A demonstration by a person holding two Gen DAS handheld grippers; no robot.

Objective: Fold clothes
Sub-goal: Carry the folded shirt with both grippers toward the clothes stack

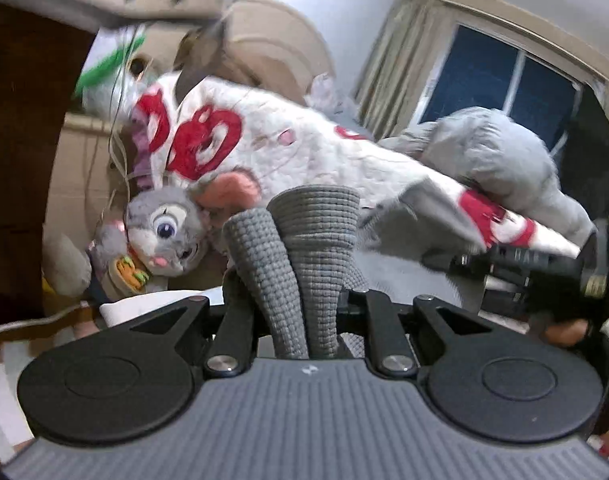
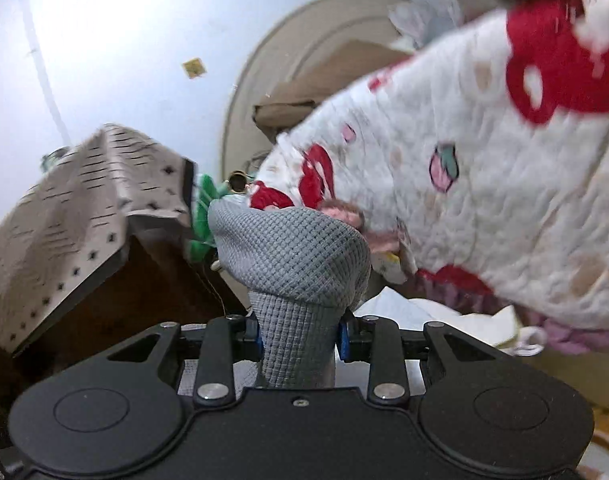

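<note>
Hanging bunched between both grippers, the grey waffle-knit garment is lifted up in front of a white quilted blanket with red print. The left gripper has its fingers pressed in on a gathered fold of the knit, which rises out of the jaws in two rolls. The right gripper pinches another bunch, the cloth ballooning above its jaws. A grey plush bunny lies under the blanket edge. Behind sit a patterned beige cloth over dark furniture, a curtained window, and a pale wall.
</note>
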